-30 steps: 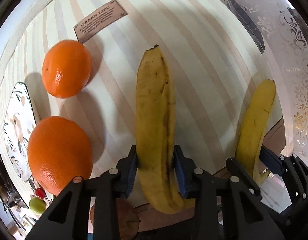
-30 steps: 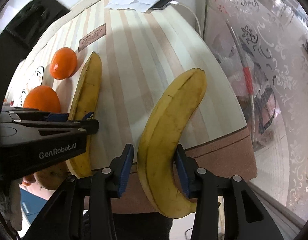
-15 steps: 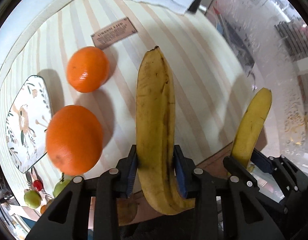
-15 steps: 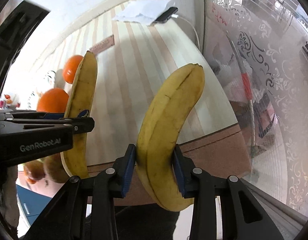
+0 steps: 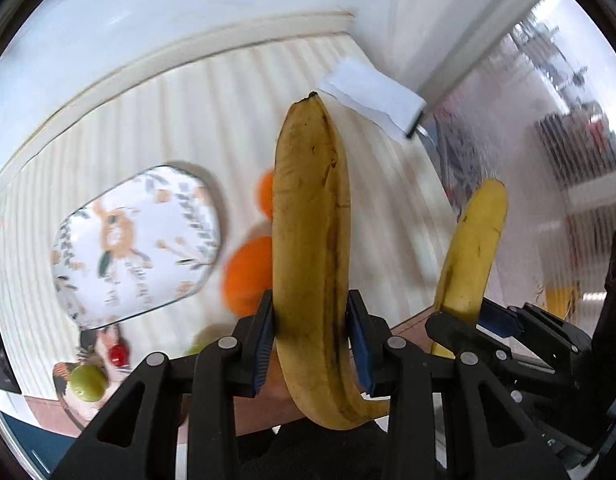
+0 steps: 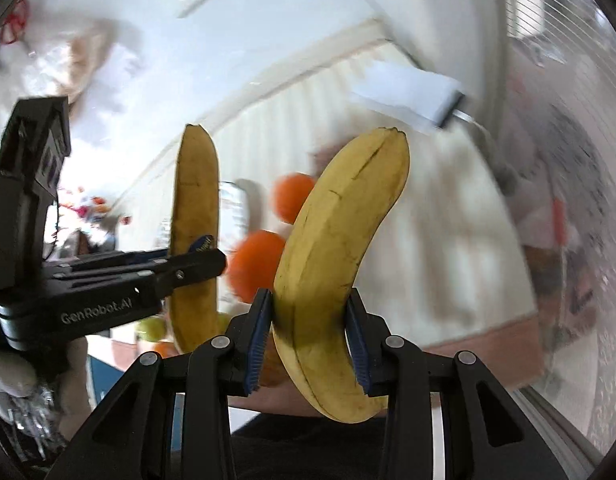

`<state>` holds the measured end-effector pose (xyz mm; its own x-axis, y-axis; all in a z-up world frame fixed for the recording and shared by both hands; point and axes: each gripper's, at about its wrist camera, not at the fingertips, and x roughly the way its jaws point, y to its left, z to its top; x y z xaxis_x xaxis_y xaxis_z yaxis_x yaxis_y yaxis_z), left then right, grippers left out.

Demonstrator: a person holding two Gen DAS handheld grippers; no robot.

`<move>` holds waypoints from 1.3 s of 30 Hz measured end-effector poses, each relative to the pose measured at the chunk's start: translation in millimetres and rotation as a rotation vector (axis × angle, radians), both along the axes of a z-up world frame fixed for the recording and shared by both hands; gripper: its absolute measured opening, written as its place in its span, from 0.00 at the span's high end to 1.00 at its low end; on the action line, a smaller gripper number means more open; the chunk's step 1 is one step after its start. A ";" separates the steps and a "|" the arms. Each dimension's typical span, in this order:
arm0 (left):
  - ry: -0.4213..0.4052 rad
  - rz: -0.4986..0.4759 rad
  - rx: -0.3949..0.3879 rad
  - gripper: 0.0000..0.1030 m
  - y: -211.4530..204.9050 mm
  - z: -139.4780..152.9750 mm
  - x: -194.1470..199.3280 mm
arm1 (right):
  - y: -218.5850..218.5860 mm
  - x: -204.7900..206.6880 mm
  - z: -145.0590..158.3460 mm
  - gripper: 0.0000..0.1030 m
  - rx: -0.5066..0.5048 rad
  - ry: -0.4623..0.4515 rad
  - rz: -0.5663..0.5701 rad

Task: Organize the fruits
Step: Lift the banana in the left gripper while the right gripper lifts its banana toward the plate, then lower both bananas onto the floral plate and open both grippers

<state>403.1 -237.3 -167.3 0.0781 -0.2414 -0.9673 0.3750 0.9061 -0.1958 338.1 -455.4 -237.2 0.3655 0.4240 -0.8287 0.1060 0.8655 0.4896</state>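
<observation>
Both grippers lifted up off the striped bench point(image 5: 236, 120) w/ their fruit: left gripper point(image 5: 311, 338) fingers pinching the spotty brownish-yellow banana point(image 5: 310, 240), right gripper point(image 6: 308, 334) pinching the cleaner yellow banana point(image 6: 336, 264). Floral white plate point(image 5: 140, 240) near the bench's left edge looks empty, two round oranges point(image 5: 248, 272) not sorted yet, so barely started imo.

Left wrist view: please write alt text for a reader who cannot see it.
The left gripper clamps a brown-streaked banana upright above a striped table. To its right, the right gripper holds a yellower banana. Below lie a flowered plate and two blurred oranges.
</observation>
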 end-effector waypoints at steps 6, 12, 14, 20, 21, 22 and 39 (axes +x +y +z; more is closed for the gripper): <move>0.000 0.075 0.006 0.70 81.0 -10.0 34.8 | 84.1 50.7 19.9 0.62 0.001 -0.020 0.088; 0.064 0.159 0.053 0.70 154.5 -51.0 87.5 | 155.9 109.0 -4.0 0.62 -0.002 0.027 0.127; 0.110 0.177 0.062 0.70 171.3 -76.2 106.4 | 176.7 129.4 -20.5 0.62 -0.005 0.067 0.143; 0.250 0.213 0.048 0.70 194.2 -134.5 137.1 | 221.1 170.2 -77.3 0.62 -0.021 0.179 0.175; 0.271 0.212 0.045 0.70 195.9 -142.3 140.1 | 226.7 175.2 -85.6 0.62 -0.028 0.192 0.183; 0.292 0.215 0.042 0.70 197.7 -150.0 142.5 | 228.7 180.6 -92.8 0.62 -0.034 0.201 0.188; 0.325 0.204 0.074 0.68 181.7 -185.5 137.9 | 239.9 197.6 -129.8 0.67 -0.084 0.233 0.219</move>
